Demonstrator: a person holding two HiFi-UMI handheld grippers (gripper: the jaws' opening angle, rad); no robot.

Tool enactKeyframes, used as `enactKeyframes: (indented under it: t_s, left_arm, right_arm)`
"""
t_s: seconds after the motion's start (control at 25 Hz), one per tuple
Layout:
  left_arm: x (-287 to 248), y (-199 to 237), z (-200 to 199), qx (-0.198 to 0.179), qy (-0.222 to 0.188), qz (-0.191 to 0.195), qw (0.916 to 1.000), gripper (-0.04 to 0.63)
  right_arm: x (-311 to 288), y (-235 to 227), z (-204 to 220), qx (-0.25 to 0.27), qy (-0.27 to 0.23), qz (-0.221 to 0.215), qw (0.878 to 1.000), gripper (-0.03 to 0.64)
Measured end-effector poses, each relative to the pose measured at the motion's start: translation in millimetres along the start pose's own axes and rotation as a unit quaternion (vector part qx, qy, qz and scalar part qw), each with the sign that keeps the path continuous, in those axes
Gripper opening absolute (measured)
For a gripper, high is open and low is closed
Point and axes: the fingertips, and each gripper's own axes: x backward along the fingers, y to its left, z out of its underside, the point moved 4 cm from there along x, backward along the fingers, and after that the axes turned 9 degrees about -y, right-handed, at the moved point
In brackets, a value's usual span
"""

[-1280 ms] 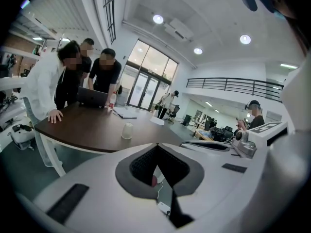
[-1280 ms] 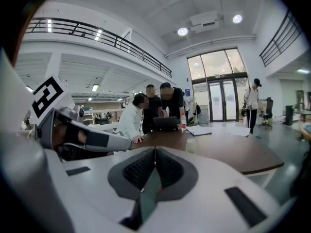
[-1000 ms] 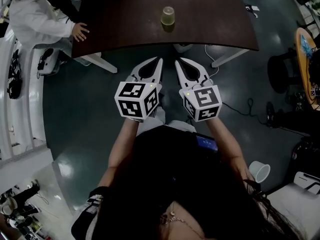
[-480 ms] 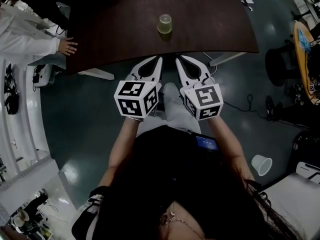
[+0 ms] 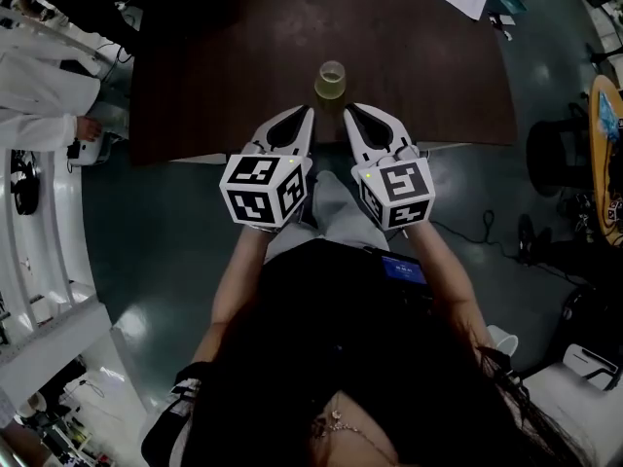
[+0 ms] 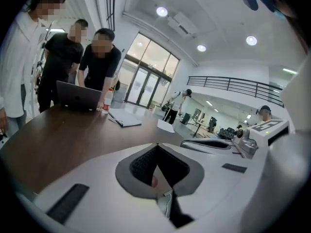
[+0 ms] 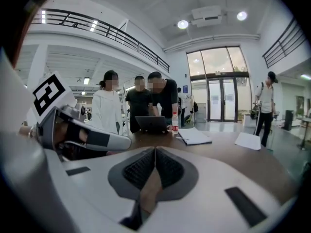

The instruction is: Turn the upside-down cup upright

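— What's changed?
— I've stepped closer. The cup [image 5: 331,81], top centre on the bench [image 5: 214,66], now sits just beyond my left tool [image 5: 308,117] and right tool [image 5: 348,117]. Both are shut and empty, so I can start the grasp.

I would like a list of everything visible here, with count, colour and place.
table: one, dark brown, before the person.
cup: one, pale yellowish, on the table, ahead of both grippers.
laptop: one, dark, far table end.
bottle: one, red label, beside the laptop.
notebook: one, white, on the table.
loose sheet: one, white, right of the notebook.
bystanders: three, one in white, two in black, at the laptop.
second cup: one, white, on the floor, right.
left gripper: one, white, jaws shut, empty.
right gripper: one, white, jaws shut, empty.
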Motion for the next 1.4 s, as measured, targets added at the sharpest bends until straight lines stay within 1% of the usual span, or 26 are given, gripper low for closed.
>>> enactKeyframes:
  t_s: [0.28,0.56,0.72,0.96,1.24,1.28,1.36,1.4]
  left_arm:
    - [-52.6,22.4,-14.6,0.015,0.002,-0.02,0.9997,0.002]
    - [-75.3,43.6,-26.5,0.021,0.006,-0.033,0.9992,0.002]
    - [-83.2,53.2,-29.8,0.023,0.009,-0.029,0.9993,0.002]
    - [-91.3,78.5,-36.1,0.032,0.02,-0.018,0.9991,0.002]
    - [-99.1,83.4,-30.4,0.041,0.035,-0.013,0.9985,0.002]
    - [-100.7,84.2,-28.9,0.042,0.037,-0.012,0.9984,0.002]
    - [-104.1,84.5,-26.9,0.044,0.042,-0.01,0.9981,0.002]
    - [-105.5,84.9,-26.2,0.045,0.045,-0.009,0.998,0.002]
  right_arm:
    - [-50.6,-33.7,-3.5,0.001,0.015,-0.03,0.999,0.017]
    - [-80.8,-48.1,-0.6,0.004,0.029,-0.043,0.999,0.017]
    - [-93.4,-53.4,0.2,0.005,0.035,-0.039,0.999,0.017]
    - [-115.7,-50.5,2.5,0.013,0.061,-0.035,0.997,0.017]
    - [-120.7,-54.9,9.8,0.031,0.093,-0.046,0.994,0.022]
    - [-122.4,-54.8,13.1,0.033,0.101,-0.052,0.993,0.034]
    - [-125.7,-54.5,20.5,0.034,0.122,-0.067,0.99,0.136]
    - [-127.8,-54.0,24.7,0.035,0.132,-0.075,0.988,0.16]
